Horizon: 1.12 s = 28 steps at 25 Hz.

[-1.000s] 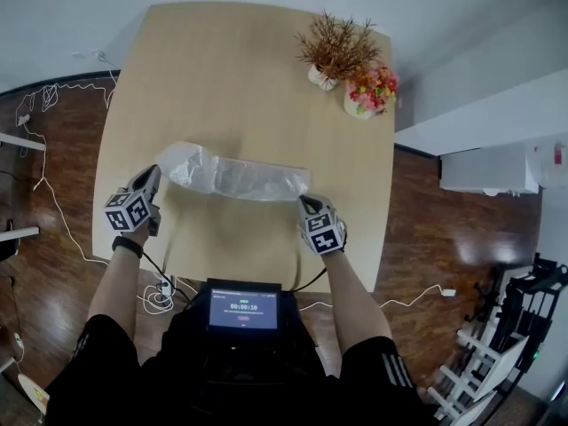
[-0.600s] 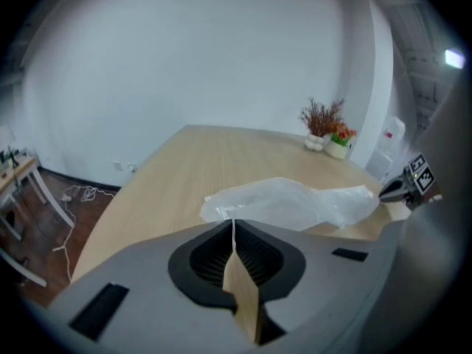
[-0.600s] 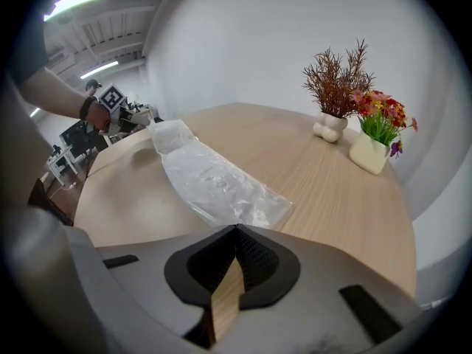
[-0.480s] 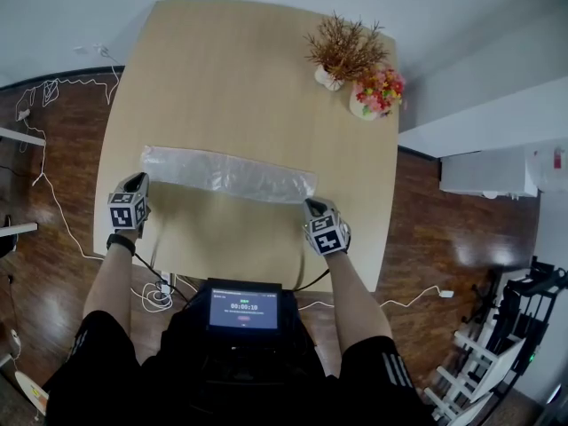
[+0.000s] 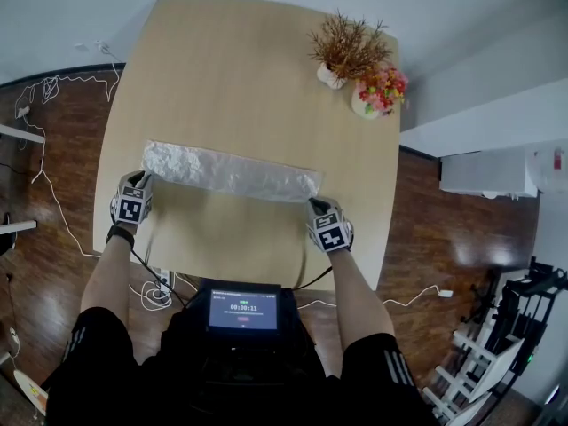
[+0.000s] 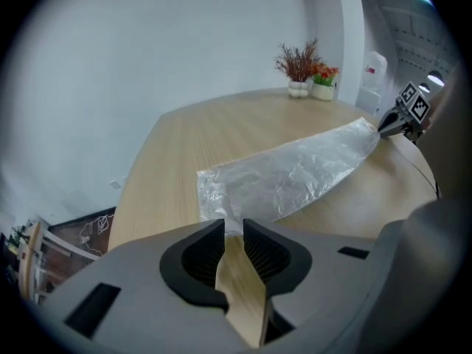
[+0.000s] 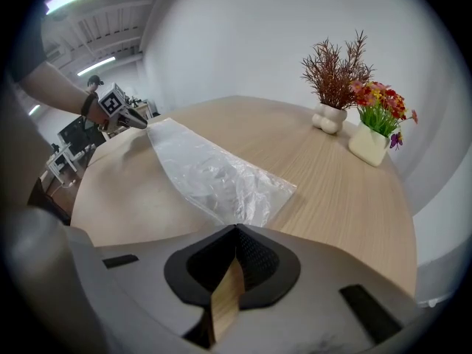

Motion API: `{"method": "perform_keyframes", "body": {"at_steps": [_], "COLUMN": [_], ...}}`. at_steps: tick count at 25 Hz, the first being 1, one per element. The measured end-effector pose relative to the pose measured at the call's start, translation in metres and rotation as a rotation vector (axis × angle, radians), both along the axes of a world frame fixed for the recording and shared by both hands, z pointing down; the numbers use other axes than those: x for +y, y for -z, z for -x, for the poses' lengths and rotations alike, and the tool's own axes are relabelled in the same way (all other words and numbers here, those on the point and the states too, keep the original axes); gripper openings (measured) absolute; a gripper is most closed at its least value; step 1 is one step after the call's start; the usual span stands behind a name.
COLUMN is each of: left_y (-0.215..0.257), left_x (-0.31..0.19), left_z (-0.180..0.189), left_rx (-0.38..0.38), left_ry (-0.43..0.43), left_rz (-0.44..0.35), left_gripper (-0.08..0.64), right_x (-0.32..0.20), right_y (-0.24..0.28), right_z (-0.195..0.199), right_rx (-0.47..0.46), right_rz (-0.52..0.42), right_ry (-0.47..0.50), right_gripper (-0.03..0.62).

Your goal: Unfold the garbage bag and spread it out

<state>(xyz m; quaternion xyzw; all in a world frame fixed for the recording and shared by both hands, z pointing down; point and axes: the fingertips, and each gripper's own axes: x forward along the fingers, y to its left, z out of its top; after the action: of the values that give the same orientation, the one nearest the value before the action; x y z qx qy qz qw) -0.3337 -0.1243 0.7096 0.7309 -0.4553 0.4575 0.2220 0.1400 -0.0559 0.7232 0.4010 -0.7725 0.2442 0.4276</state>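
Note:
The clear garbage bag (image 5: 231, 171) lies flat as a long crinkled strip across the wooden table (image 5: 248, 78). My left gripper (image 5: 145, 178) is at its left end. Its jaws (image 6: 234, 226) have just been opening and stand a little apart, with the bag's edge (image 6: 295, 175) lying loose at their tips and bare wood showing through the gap. My right gripper (image 5: 312, 202) is at the right end, shut (image 7: 236, 228) on the bag's near corner (image 7: 214, 175). Each gripper shows far off in the other's view: the right gripper (image 6: 391, 124), the left gripper (image 7: 136, 122).
A vase of dried twigs (image 5: 342, 51) and a pot of bright flowers (image 5: 377, 91) stand at the table's far right corner. A tablet screen (image 5: 244, 307) sits at my waist. Cables (image 5: 53, 96) trail on the floor to the left.
My left gripper swung out to the left and down to the table, drawing the bunched left end of the bag flat, then its jaws parted. The right gripper stayed put.

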Motion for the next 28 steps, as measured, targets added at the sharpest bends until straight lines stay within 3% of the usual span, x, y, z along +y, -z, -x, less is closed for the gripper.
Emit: {"method": "perform_keyframes", "body": {"at_steps": [5, 12, 15, 18, 23, 28], "left_y": [-0.012, -0.008, 0.004, 0.03, 0.071, 0.081], "left_x": [0.005, 0.006, 0.002, -0.009, -0.025, -0.034], "left_z": [0.0, -0.003, -0.005, -0.016, -0.079, -0.181], "left_rx": [-0.016, -0.004, 0.001, 0.023, 0.097, 0.187], "left_ry": [-0.002, 0.015, 0.021, 0.035, -0.052, -0.259], "left_rz": [0.038, 0.043, -0.001, -0.101, -0.217, -0.216], "left_gripper": [0.087, 0.089, 0.089, 0.089, 0.089, 0.089], "right_x": [0.001, -0.001, -0.003, -0.004, -0.003, -0.008], "right_y": [-0.002, 0.006, 0.016, 0.024, 0.033, 0.044], "right_z": [0.0, -0.004, -0.008, -0.013, -0.023, -0.032], "right_rx": [0.007, -0.021, -0.042, -0.053, -0.06, -0.068], "right_rz": [0.009, -0.009, -0.04, -0.06, -0.083, -0.125], "right_ry": [0.013, 0.003, -0.006, -0.004, -0.004, -0.027], "right_gripper": [0.028, 0.097, 0.121, 0.123, 0.15, 0.15]}}
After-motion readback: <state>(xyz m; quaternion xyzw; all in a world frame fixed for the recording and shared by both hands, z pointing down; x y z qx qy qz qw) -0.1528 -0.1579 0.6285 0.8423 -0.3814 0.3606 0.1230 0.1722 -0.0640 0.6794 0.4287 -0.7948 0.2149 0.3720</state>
